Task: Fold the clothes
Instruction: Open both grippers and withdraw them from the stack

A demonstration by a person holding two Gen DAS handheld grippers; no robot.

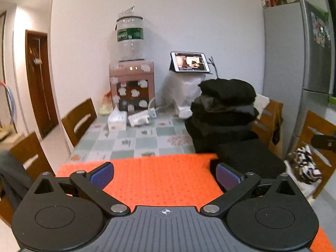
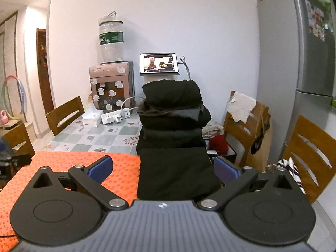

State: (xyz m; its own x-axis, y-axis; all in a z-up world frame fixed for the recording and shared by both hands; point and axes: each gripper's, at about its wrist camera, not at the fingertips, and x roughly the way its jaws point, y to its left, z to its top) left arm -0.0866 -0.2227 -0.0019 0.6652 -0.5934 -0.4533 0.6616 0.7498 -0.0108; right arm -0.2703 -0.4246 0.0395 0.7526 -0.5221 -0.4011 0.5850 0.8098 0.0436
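Both claws gape wide and empty over the orange mat (image 1: 159, 176): the left claw (image 1: 164, 177) beside the folded black garment (image 2: 176, 174), the right claw (image 2: 163, 171) straddling it on the tabletop (image 1: 134, 140).

Folded dark clothes sit stacked in a tall pile (image 2: 174, 117) on my table, with one flat black garment (image 2: 176, 174) nearest, beside the orange mat.
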